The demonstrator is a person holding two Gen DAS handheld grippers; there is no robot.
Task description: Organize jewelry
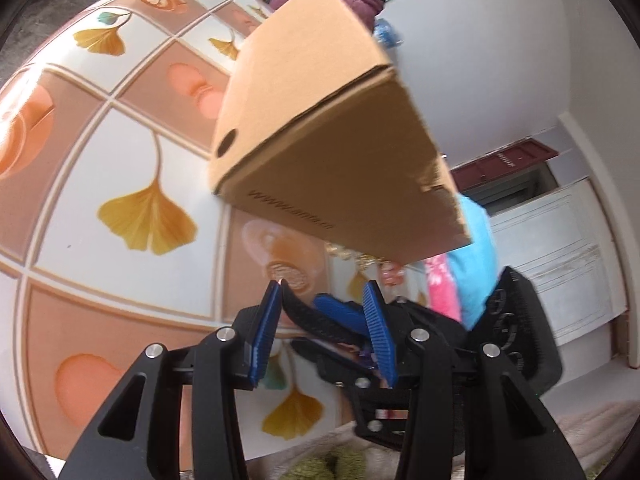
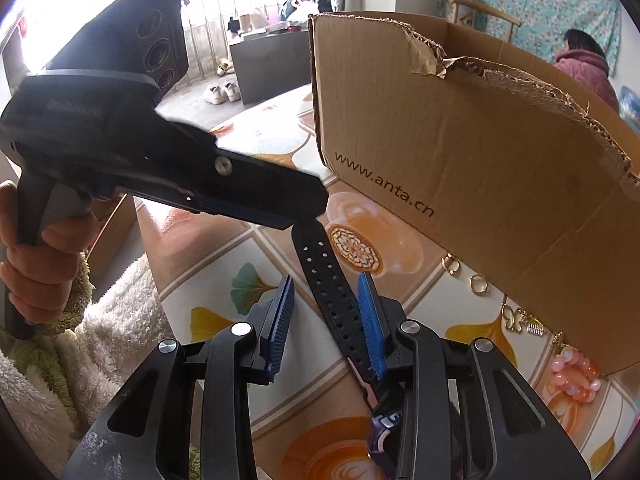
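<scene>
The step in hand is the handling of the watch (image 2: 320, 256), one piece of the jewelry to be put in order. It is up off the bench (image 2: 224, 276) between the two tools, not yet in the box (image 2: 460, 140), which stands open-topped just beyond.

The right gripper (image 2: 325, 278) has its jaws apart. The black strap runs up through the gap, lying along the pad on the picture's right and clear of the other, so nothing is clamped here. The case (image 2: 384, 436) sits low at the root of these jaws; what bears it I cannot tell.

The left gripper (image 2: 316, 204), held in a hand (image 2: 40, 264), comes in from the picture's left, and the strap's free end goes in at its tip. From its own camera its jaws also stand apart, with the strap crossing the gap. Whether a pad touches the strap is unclear.

Next, I judge, one pair of jaws must close firmly on the strap before the other lets go, then carry the watch over the torn rim and lower it in.

Rings (image 2: 478, 283) and a pink bead bracelet (image 2: 576, 376) lie on the bench against the box's foot, still to be gathered.
</scene>
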